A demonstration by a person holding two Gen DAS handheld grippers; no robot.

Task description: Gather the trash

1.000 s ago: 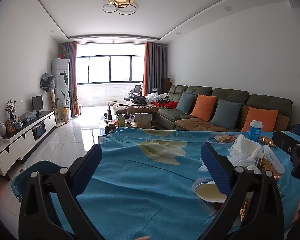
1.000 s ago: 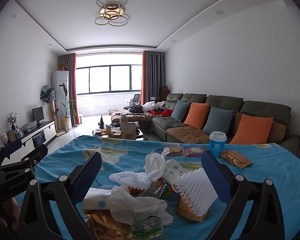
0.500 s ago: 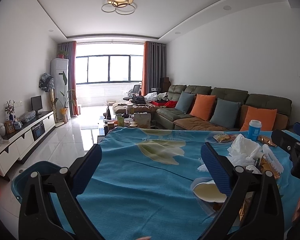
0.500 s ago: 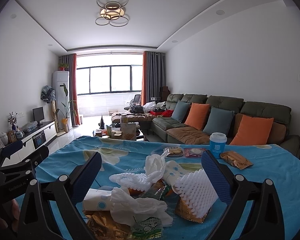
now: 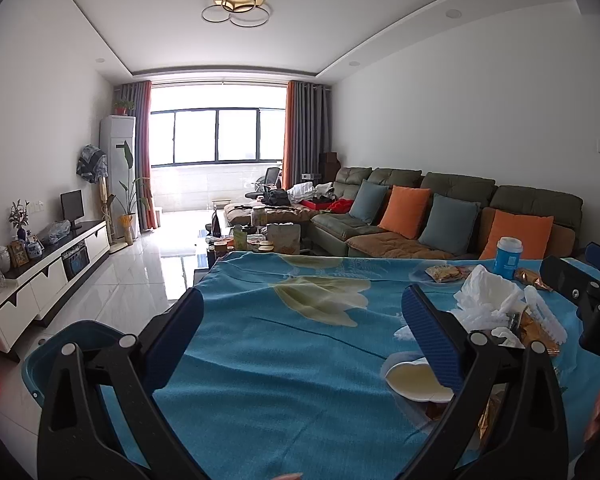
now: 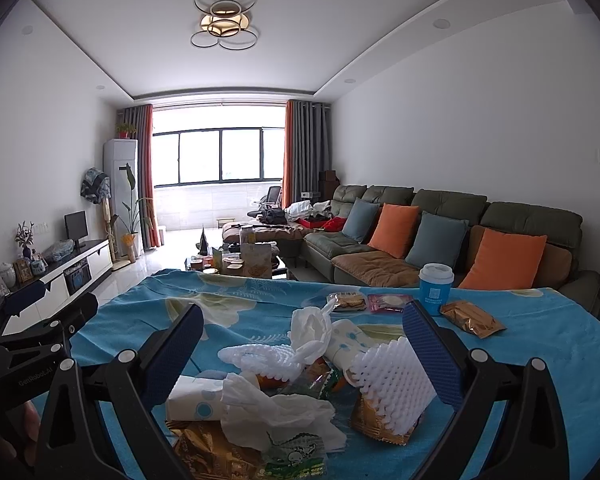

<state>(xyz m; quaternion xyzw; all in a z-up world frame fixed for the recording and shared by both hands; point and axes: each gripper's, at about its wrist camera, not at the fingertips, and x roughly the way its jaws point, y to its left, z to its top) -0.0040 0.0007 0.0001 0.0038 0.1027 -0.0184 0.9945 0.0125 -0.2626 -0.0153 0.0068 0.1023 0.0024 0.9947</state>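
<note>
A pile of trash lies on the blue tablecloth (image 6: 540,344): crumpled white tissue (image 6: 276,408), white foam fruit net (image 6: 392,376), gold snack wrappers (image 6: 470,318) and a green wrapper (image 6: 296,454). My right gripper (image 6: 300,344) is open and empty, held just above the pile. My left gripper (image 5: 300,328) is open and empty over bare cloth left of the pile; the pile shows at its right with tissue (image 5: 484,292) and a tipped paper cup (image 5: 414,376).
A blue paper cup (image 6: 436,288) with a white lid stands at the table's far right. A teal bin (image 5: 60,344) sits on the floor left of the table. A sofa (image 5: 440,216), coffee table (image 5: 256,236) and TV cabinet (image 5: 48,264) lie beyond.
Both grippers have stayed open and nearly still, with only a slight shift of view.
</note>
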